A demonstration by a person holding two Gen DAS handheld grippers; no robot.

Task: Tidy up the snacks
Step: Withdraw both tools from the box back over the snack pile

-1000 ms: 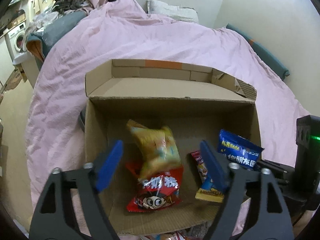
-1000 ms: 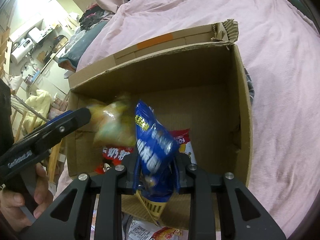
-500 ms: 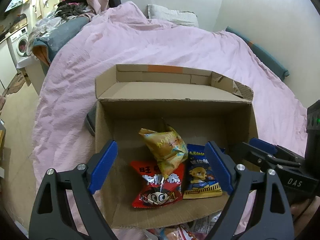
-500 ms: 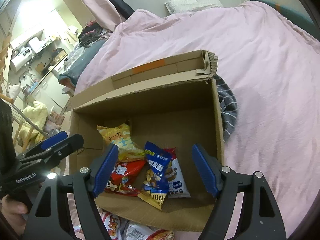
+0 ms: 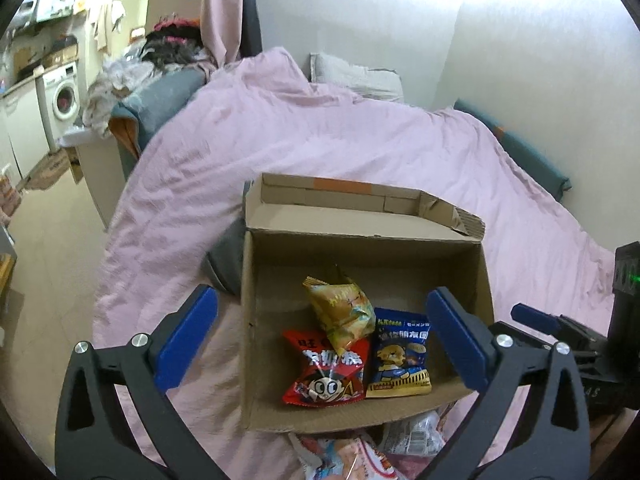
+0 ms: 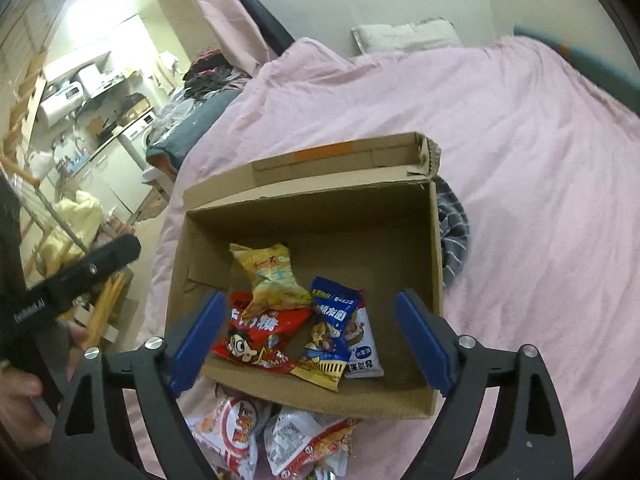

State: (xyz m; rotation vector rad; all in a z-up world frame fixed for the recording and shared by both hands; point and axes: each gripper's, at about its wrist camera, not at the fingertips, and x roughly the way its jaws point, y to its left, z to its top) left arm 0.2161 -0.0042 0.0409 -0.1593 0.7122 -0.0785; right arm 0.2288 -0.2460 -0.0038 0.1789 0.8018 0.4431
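Starting at the left, our left gripper hangs above the near-left corner of the open brown cardboard box with its blue-padded jaws spread wide and nothing between them; they have just been opening further. Inside the box lie the red foil snack packet with a cartoon face, the crinkled yellow snack bag resting on its top edge, and the blue snack packet with a bear picture just beside both. A white-and-blue packet is tucked partly under the blue one.

Further right, our right gripper is likewise spread and empty over the box's front half, its jaws having just been opening, the blue packet lying loose below them.

Loose snack packets wait on the pink quilt against the box's near wall, so we judge the next pick comes from there (they overlap, so we should pinch one crimped edge, not the heap).

For room: the box's back half is bare, the rear flap stands up behind it, and the right wall sits close to our right jaw. Lifting clear of the near rim before swinging in seems wise.
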